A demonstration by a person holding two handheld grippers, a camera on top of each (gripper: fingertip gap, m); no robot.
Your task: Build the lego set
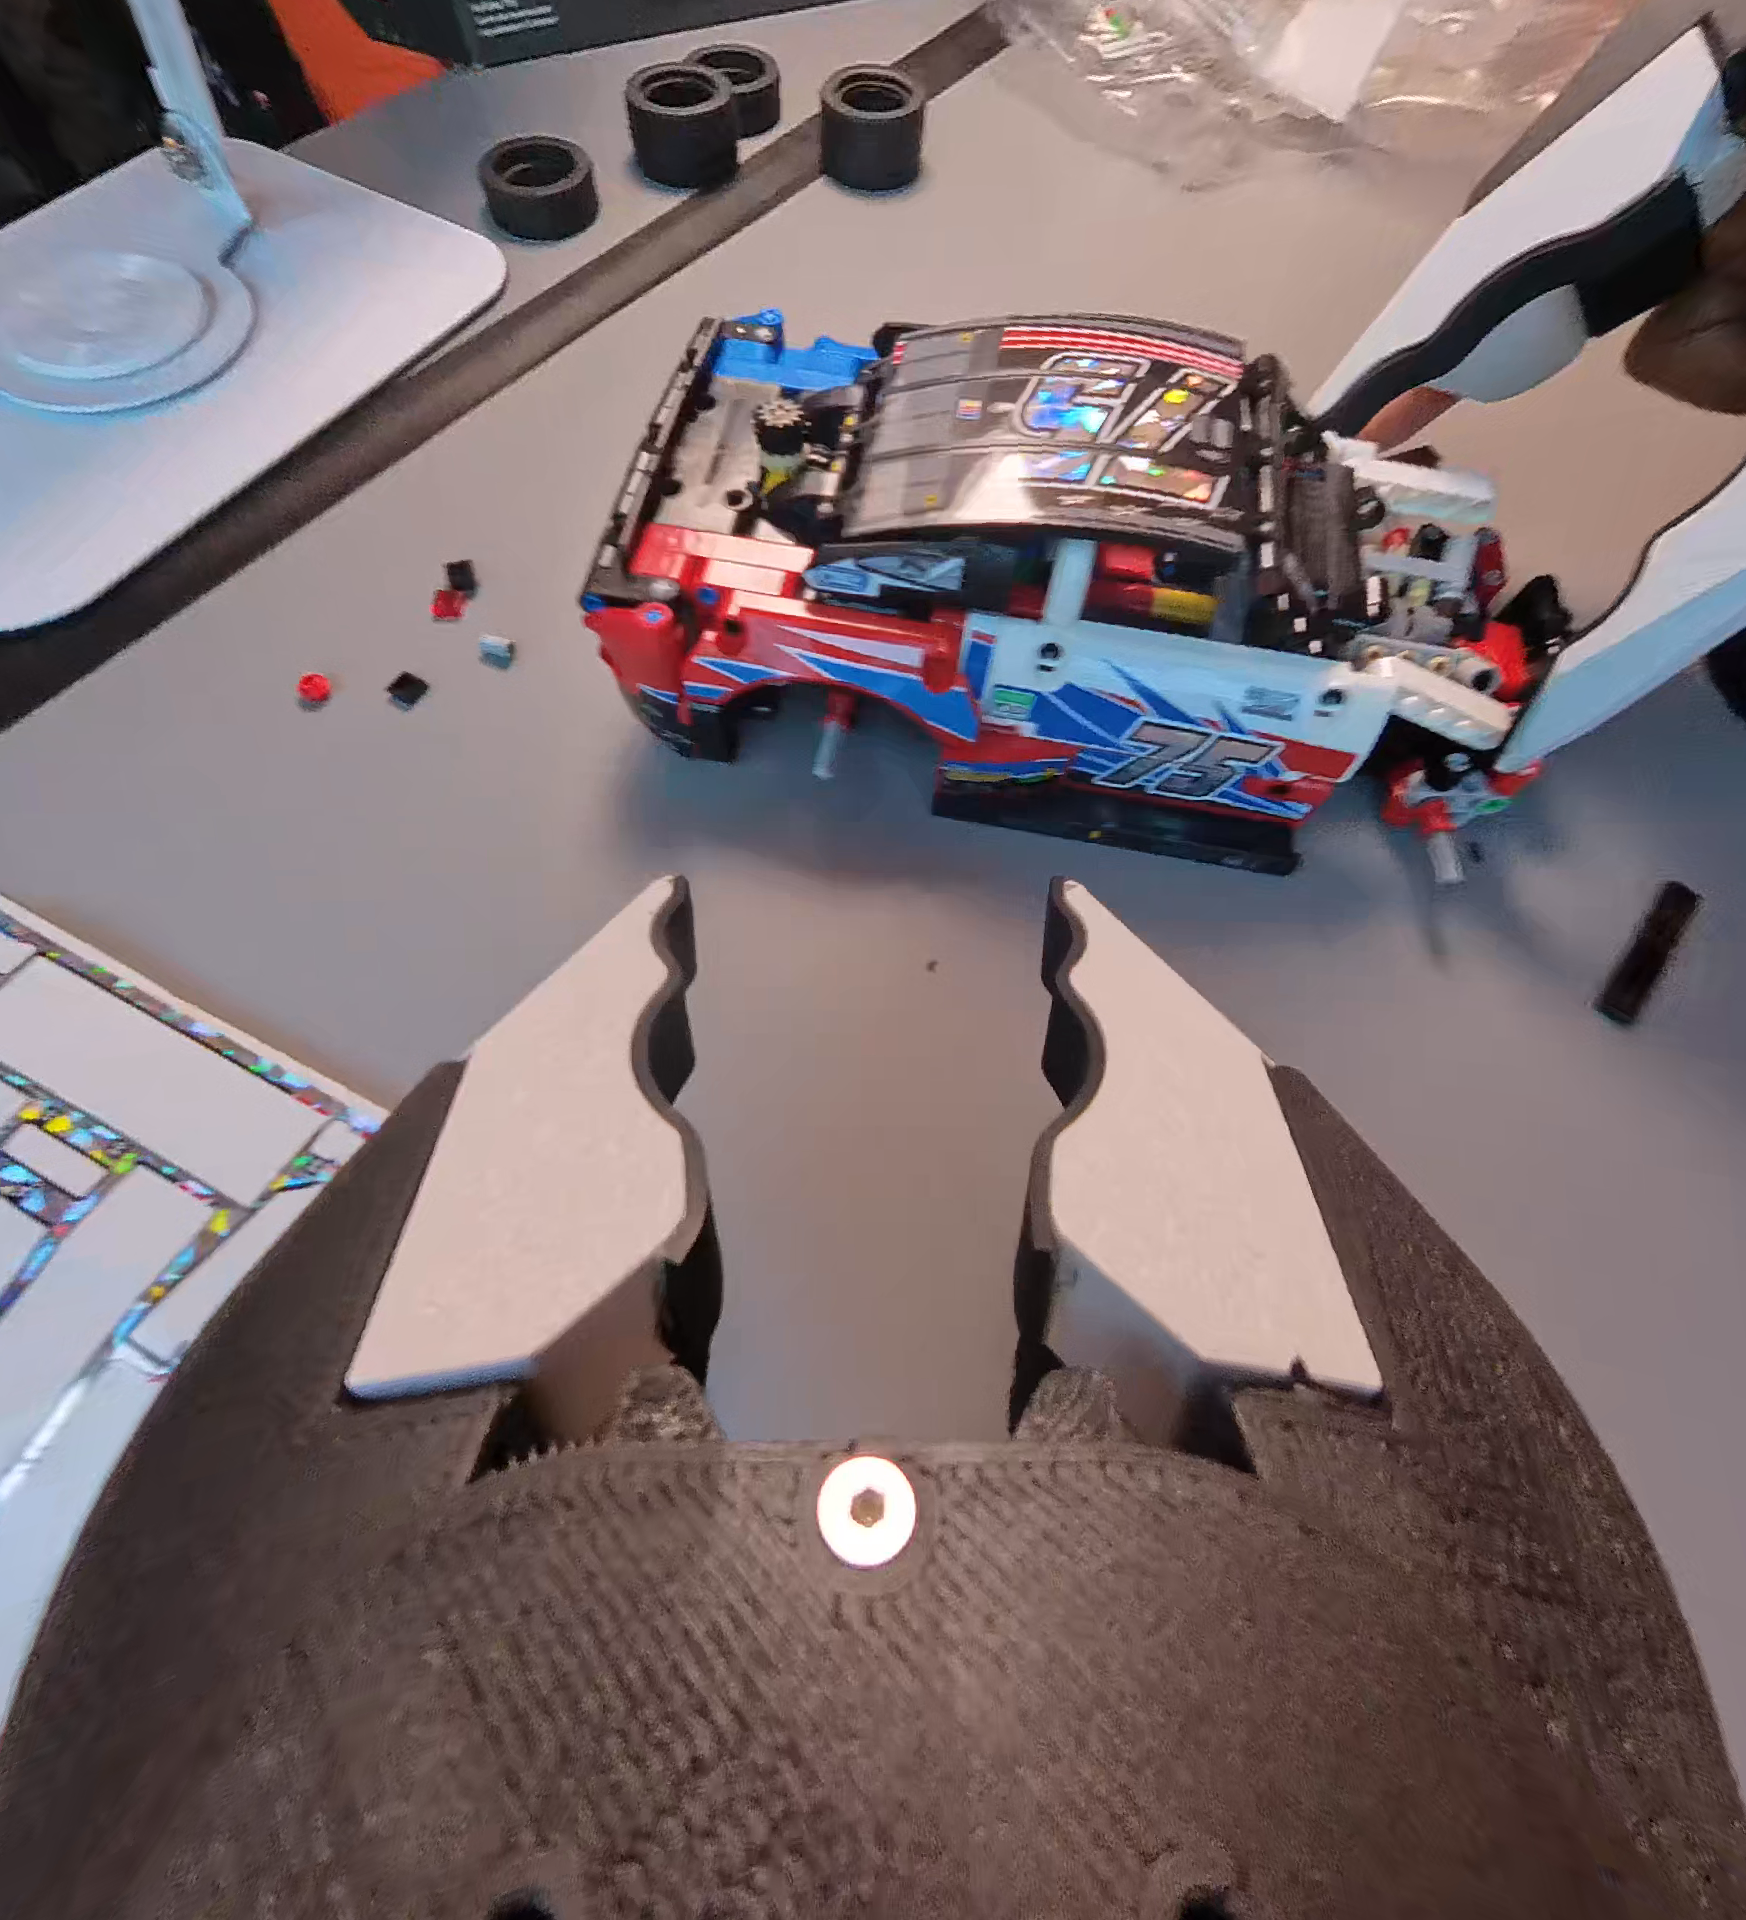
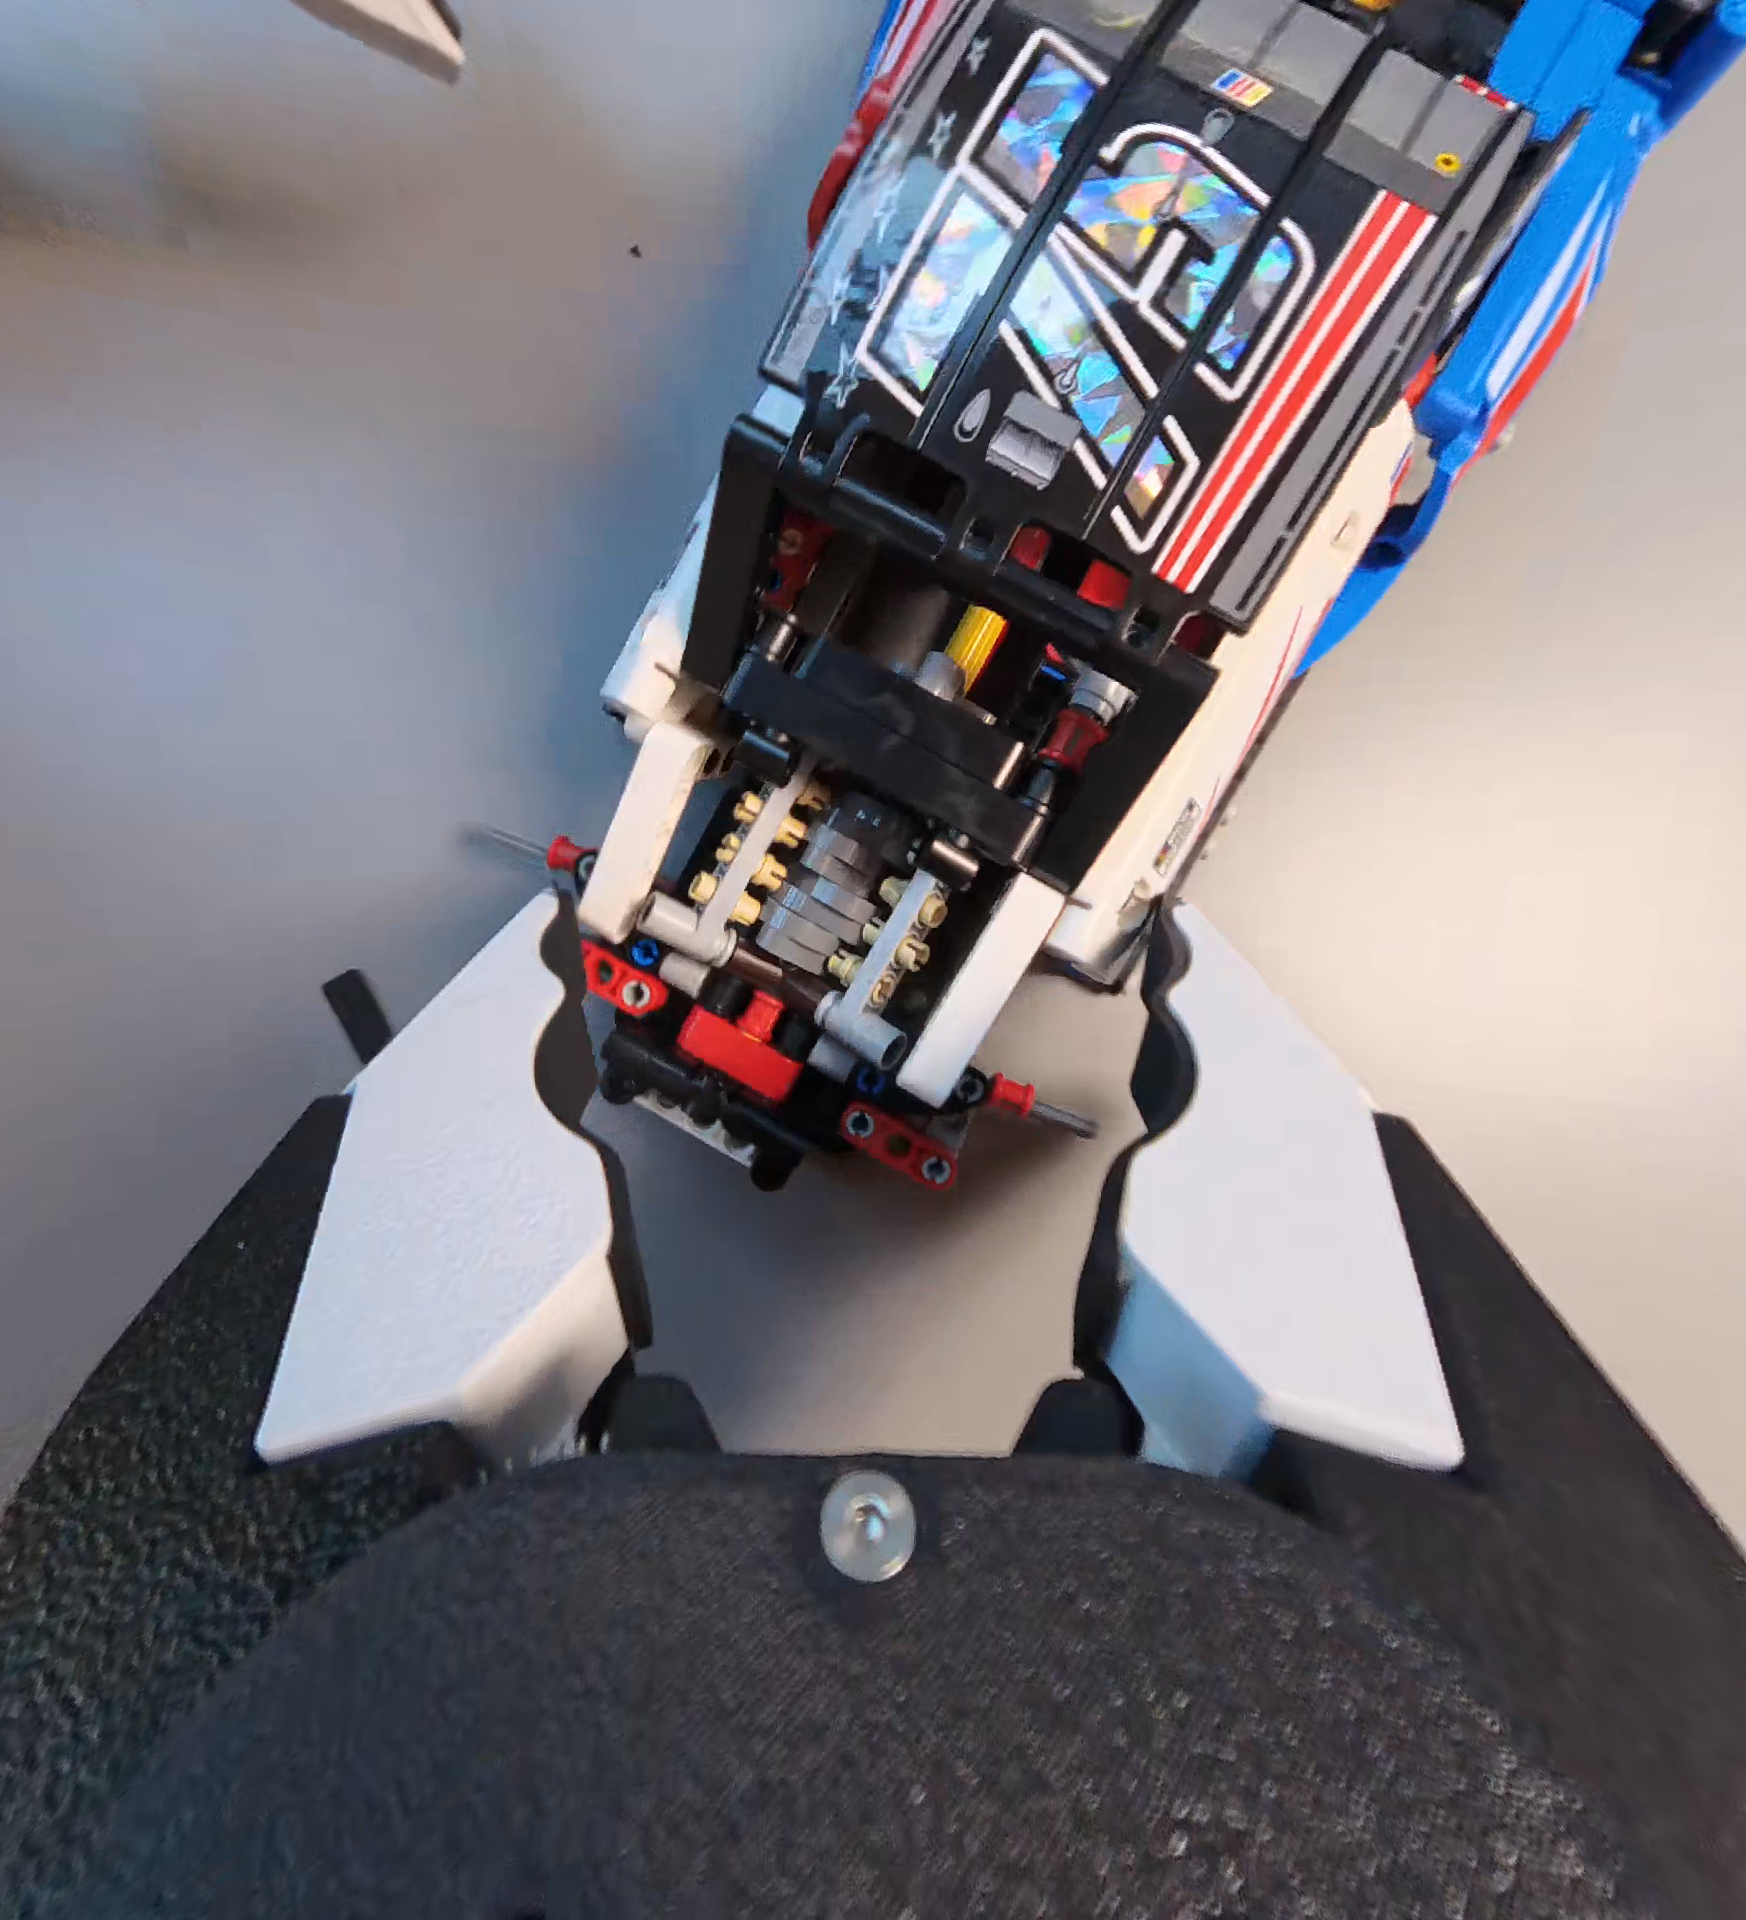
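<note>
Left gripper (image 1: 867, 935) is held low over the grey table (image 1: 329, 883), jaws spread apart, nothing between them. Right gripper (image 2: 853, 971) is set at the open front end of the lego car (image 2: 1004, 623); its two fingers (image 2: 453, 1174) are spread wide and flank the exposed engine bay, the fingertips seen right beside the white side beams, though contact cannot be confirmed. In the left wrist view the right gripper (image 1: 1420, 582) is seen at the far right, with the lego car (image 1: 1004, 582) lying on the table beyond the left gripper, wheel-less, axles bare, body red, white and blue with a black holographic roof. Four black tyres (image 1: 682, 125) are noted far off, behind the car. A few small loose pieces (image 1: 412, 649), red, black and grey, are scattered left of the car. A short black beam (image 1: 1646, 951) lies near the right. A used sticker sheet (image 1: 48, 1195) is seen at near left, a white stand base (image 1: 173, 343) at far left, and a clear plastic bag (image 1: 1243, 73) at far right.
</note>
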